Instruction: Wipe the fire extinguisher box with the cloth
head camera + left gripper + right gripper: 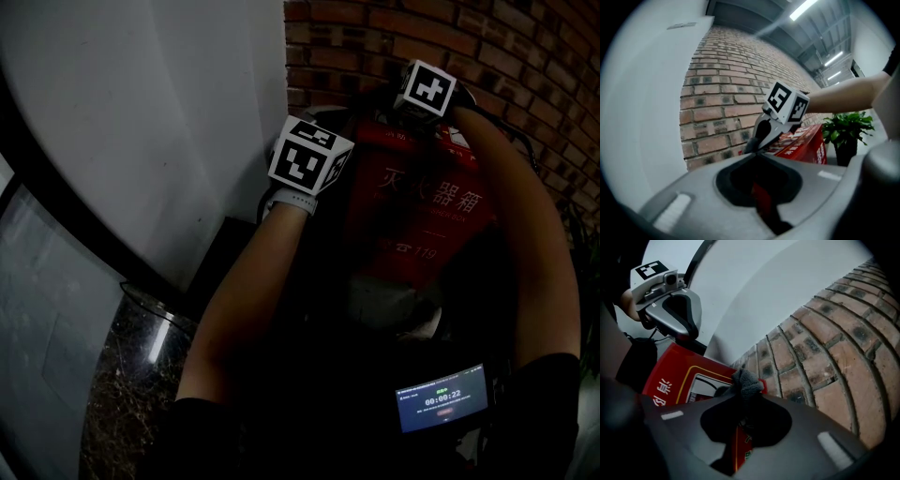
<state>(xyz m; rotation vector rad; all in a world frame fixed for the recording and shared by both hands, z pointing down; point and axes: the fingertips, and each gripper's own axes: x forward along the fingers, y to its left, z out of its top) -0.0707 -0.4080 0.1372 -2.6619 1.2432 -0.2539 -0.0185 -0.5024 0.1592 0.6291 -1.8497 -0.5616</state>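
Where the white wall (141,112) meets the brick wall (450,37), we see the red fire extinguisher box (422,216) standing against the bricks, with pale characters printed on its face. In the left gripper view a potted plant (846,129) stands just beyond the far side of the box. We hold both arms out over the box. Our left tongs (757,153) are near its top corner on the white-wall side, with their tips drawn together and nothing between them. Our right tongs (740,397) are further in, at the top rear edge of the box close to the bricks. They are clamped on the grey cloth (746,383), and a bunched tuft of it pokes out past their tips. We cannot tell whether that tuft touches the box.
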